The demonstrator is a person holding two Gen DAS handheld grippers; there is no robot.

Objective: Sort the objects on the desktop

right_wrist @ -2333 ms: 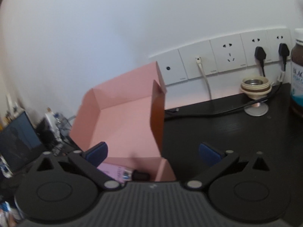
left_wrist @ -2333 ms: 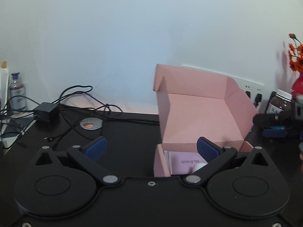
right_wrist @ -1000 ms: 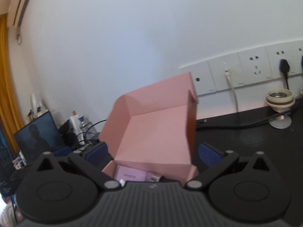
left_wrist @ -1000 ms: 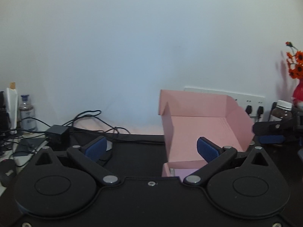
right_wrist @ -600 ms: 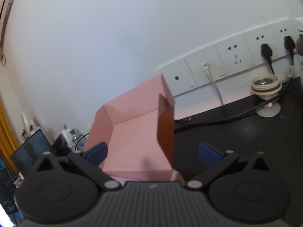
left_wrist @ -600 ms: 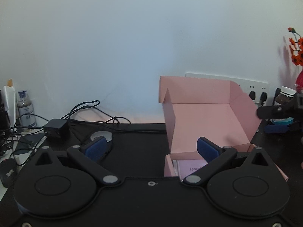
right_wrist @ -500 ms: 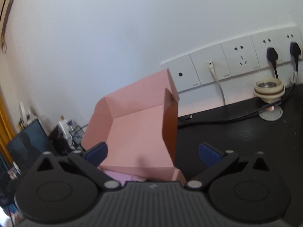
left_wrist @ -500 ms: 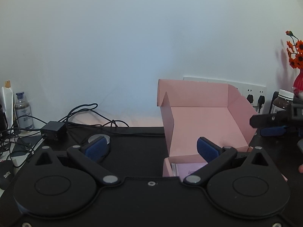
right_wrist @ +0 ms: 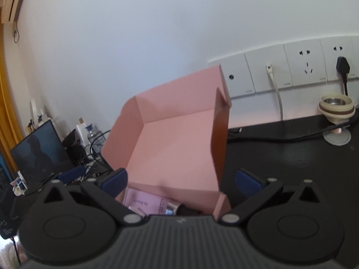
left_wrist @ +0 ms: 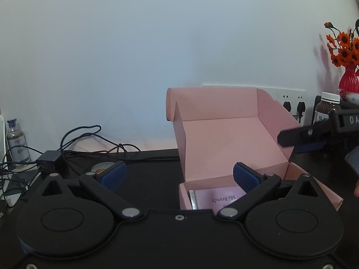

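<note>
An open pink cardboard box (left_wrist: 224,139) stands on the black desk with its lid upright against the wall. Inside lie a lilac card (left_wrist: 221,196) printed "Ms.Brandy" and a thin silver piece (left_wrist: 192,199). My left gripper (left_wrist: 178,176) is open and empty, its right pad over the box's front. From the right, a black finger (left_wrist: 298,134) of the other gripper reaches toward the box's side flap. In the right wrist view the box (right_wrist: 170,145) sits dead ahead, holding the card (right_wrist: 143,200) and a silver-and-black tube (right_wrist: 177,208). My right gripper (right_wrist: 181,181) is open and empty, straddling the box's front corner.
Black cables and an adapter (left_wrist: 48,159), a round disc (left_wrist: 101,167) and a clear bottle (left_wrist: 16,141) lie left. A brown jar (left_wrist: 328,109) and a red vase (left_wrist: 349,79) stand right. Wall sockets (right_wrist: 303,67), a stacked round holder (right_wrist: 336,109) and a dark screen (right_wrist: 38,152) are nearby.
Both grippers stayed open. The right gripper's finger has come nearer the box's right flap in the left wrist view. The right wrist view swung left, so the box now sits more central.
</note>
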